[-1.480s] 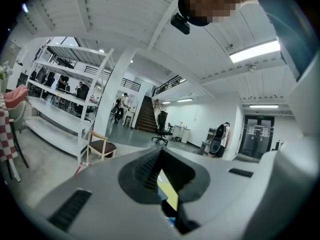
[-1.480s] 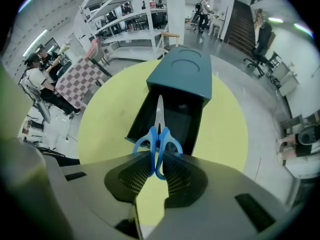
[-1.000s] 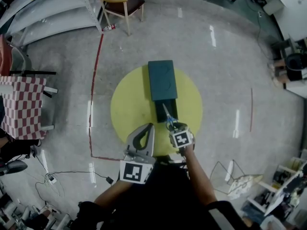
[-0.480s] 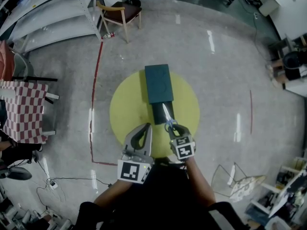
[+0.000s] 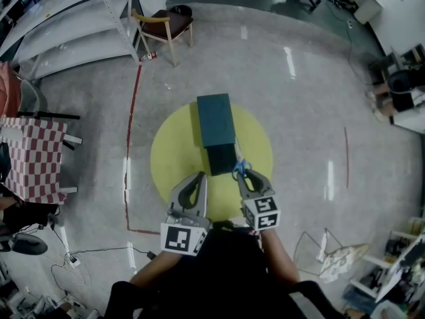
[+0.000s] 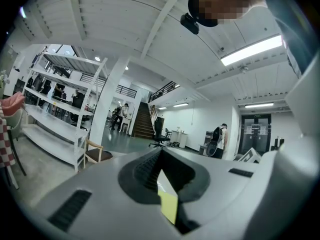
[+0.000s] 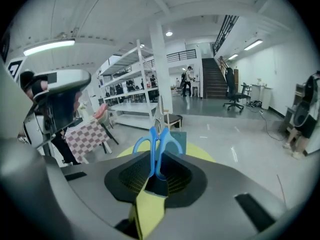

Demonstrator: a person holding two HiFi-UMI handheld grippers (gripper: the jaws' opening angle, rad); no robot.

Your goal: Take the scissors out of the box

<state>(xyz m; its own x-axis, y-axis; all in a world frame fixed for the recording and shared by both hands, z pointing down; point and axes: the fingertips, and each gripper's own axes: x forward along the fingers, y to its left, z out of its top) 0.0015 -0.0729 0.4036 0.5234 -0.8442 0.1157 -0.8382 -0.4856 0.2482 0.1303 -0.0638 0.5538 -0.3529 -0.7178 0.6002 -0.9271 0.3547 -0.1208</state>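
A round yellow desk (image 5: 171, 158) on the hall floor carried the dark box (image 5: 216, 121). At the box's near end the right claw (image 7: 156, 176) pinched the scissors (image 7: 158, 145) by their blue handles. The left claw (image 5: 200, 176) was pressed together, empty. A firm pinch, drawing straight away from the box, seemed wisest.

The right claw (image 7: 155, 176) clamps blue-handled scissors (image 7: 156, 144), the teal box (image 7: 179, 137) behind them.

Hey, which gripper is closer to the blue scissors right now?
Right. The right gripper grips the scissors by their blue handles at the near end of the box. The left gripper sits shut off to their left, not touching them.
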